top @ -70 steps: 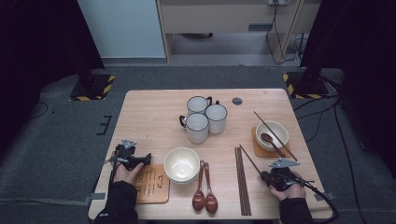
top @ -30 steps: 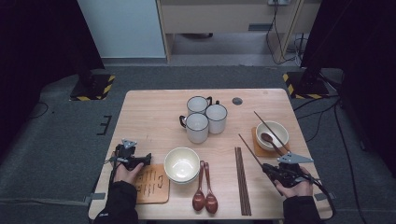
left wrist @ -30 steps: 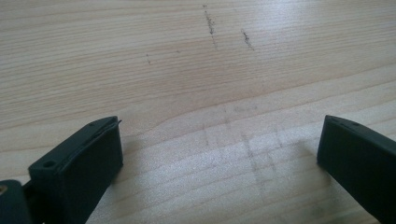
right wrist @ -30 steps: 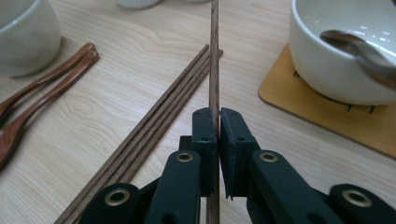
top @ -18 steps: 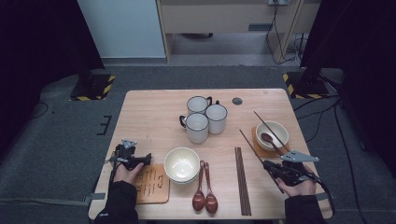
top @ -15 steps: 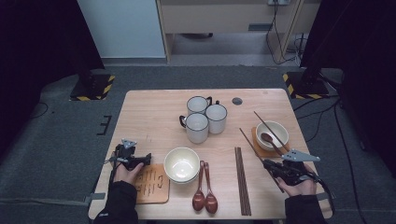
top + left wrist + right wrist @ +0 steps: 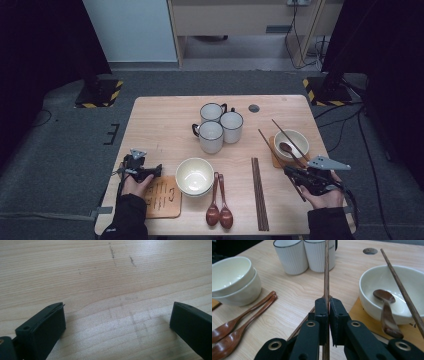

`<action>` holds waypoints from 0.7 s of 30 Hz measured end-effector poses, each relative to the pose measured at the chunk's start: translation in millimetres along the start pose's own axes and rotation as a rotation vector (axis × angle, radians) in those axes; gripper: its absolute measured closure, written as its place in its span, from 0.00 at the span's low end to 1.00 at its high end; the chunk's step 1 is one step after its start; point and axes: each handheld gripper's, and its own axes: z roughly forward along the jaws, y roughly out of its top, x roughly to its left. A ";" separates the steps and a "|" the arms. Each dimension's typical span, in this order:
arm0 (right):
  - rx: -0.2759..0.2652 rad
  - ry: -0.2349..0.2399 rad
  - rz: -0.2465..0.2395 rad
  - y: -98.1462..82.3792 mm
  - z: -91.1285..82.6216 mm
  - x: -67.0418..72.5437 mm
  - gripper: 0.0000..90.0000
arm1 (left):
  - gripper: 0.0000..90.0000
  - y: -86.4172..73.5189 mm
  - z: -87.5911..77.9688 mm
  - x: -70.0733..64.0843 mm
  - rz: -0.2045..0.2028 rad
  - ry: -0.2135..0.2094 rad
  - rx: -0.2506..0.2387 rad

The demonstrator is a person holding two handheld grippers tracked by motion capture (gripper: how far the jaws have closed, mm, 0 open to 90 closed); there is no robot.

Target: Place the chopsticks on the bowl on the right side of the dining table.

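From the high view, my right hand-held gripper (image 7: 295, 176) has come up off the bench (image 7: 165, 125) since a second ago, carrying a chopstick (image 7: 272, 150) clamped in its jaws; the stick now slants toward the bowl on the coaster (image 7: 291, 145), where its mate (image 7: 287, 137) already rests. My left hand-held gripper (image 7: 150, 171) hasn't stirred.

Left gripper view: jaws wide, nothing between them, bare wood below.

Right gripper view: the chopstick (image 7: 326, 272) is pinched tight, so I judge it ready to join its mate.
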 end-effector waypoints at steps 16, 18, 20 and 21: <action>-0.054 -0.008 0.011 20.9 -10.2 -4.4 0.95 | 0.00 0.0 0.0 0.0 0.000 0.000 0.000; -0.064 -0.008 0.010 24.2 -10.6 -5.2 0.95 | 0.00 0.0 0.0 0.0 0.000 0.000 0.000; -0.071 -0.007 0.017 26.5 -11.2 -5.4 0.95 | 0.00 0.0 0.0 0.0 0.000 0.000 0.000; -0.069 -0.006 0.018 27.5 -11.5 -5.5 0.95 | 0.00 0.0 0.0 0.0 0.000 0.000 0.000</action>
